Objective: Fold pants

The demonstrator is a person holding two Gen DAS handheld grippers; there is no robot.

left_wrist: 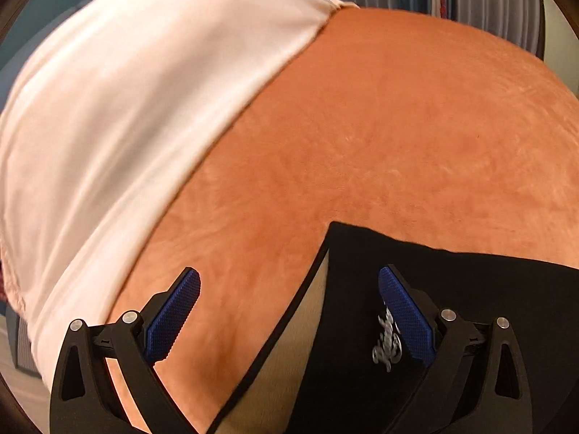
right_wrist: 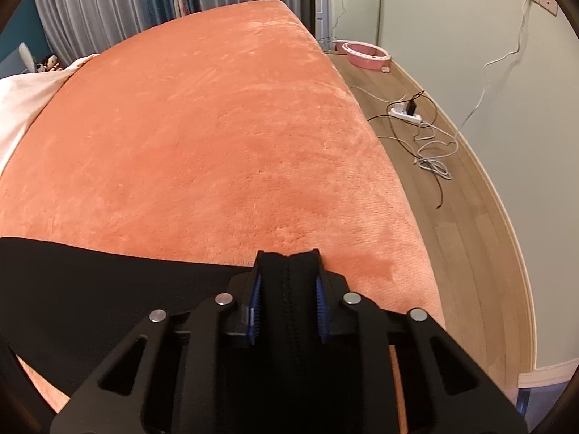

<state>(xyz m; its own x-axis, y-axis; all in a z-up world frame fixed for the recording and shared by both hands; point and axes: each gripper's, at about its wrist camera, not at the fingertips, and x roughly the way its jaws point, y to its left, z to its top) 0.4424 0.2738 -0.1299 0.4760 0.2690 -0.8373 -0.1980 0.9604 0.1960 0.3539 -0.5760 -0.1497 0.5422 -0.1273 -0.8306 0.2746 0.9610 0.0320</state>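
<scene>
**Black pants at the near edge of the orange bed**

Orange plush bedding (right_wrist: 224, 137) covers the bed and fills most of both views, with grey and teal curtains (right_wrist: 108, 11) behind its far edge and a wood floor (right_wrist: 445, 188) running along its right side. Pale pink bedding (left_wrist: 119, 115) lies in a broad band along the bed's left side.

Spread along the near edge are the black pants (right_wrist: 108, 282), lying flat on the orange cover; a silver script logo (left_wrist: 387, 340) shows on the fabric in the left wrist view.

Toward the near right corner, the right gripper (right_wrist: 287, 289) is clamped on a bunched fold of the pants, a stitched seam running up between its blue pads (right_wrist: 255, 311). The left gripper (left_wrist: 289, 311) hangs with its jaws wide apart and nothing between them, one finger over the bare orange cover, the other over the pants.

On the floor sit a pink basin (right_wrist: 365, 52) and a white power strip (right_wrist: 405, 114) among loose cables.
</scene>
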